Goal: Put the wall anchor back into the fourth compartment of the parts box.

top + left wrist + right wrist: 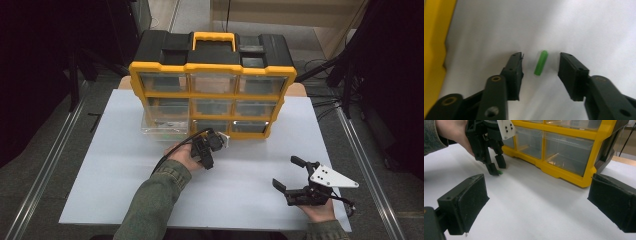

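A small green plastic plug (541,63) lies on the white table sheet (115,175), just in front of the yellow-and-black drawer organizer (212,67). My left gripper (540,54) points down over it with one jaw on either side; gaps show on both sides and the pads do not touch it. From the right gripper view, the left gripper (497,168) stands with its tips at the table and the green plug (499,172) between them. My right gripper (286,172) rests low at the near right, wide open, nothing between its pads.
One clear drawer (165,122) sticks out of the organizer's left column, just behind the left hand. The organizer's yellow base (564,172) runs close beside the left gripper. The sheet's edges drop to a dark floor with metal rails on both sides.
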`<state>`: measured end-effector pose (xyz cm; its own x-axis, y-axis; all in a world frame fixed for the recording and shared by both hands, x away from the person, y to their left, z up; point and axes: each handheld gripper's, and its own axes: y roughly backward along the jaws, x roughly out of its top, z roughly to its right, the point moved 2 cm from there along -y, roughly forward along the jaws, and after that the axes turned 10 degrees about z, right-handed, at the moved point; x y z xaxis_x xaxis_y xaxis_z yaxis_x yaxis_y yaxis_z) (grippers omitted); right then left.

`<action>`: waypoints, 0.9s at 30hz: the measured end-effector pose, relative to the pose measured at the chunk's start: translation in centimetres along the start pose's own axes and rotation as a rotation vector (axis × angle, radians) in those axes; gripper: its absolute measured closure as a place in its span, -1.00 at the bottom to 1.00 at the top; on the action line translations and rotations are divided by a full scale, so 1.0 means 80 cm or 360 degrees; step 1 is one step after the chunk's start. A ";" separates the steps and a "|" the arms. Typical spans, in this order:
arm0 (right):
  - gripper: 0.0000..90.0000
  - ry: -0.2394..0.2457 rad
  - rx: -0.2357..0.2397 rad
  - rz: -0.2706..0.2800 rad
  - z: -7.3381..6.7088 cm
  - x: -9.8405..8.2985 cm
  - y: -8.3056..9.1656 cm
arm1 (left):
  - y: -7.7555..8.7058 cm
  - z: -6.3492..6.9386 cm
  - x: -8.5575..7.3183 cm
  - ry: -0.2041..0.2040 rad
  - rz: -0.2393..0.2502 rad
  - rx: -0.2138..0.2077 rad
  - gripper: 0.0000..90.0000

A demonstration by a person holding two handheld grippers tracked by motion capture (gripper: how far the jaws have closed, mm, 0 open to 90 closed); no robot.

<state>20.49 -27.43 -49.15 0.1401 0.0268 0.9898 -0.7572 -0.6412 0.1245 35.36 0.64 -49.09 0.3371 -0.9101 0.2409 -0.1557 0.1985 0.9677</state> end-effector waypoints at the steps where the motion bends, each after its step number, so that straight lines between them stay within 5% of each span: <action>1: -0.94 0.0001 0.0000 0.0000 0.000 0.000 0.000 | -0.001 0.001 0.000 -0.0002 -0.0010 0.0004 0.27; 16: -0.90 0.0004 0.0007 0.0024 0.000 0.001 0.001 | 0.000 0.005 0.001 -0.0058 -0.0033 -0.0104 0.86; 27: -0.90 0.0020 -0.0003 0.0023 0.001 0.001 0.001 | 0.008 0.020 0.002 -0.0160 -0.0046 -0.0105 0.86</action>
<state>20.45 -27.54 -49.05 0.1211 0.0270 0.9923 -0.7604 -0.6400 0.1102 33.81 0.06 -48.59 0.2454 -0.9470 0.2073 -0.0849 0.1920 0.9777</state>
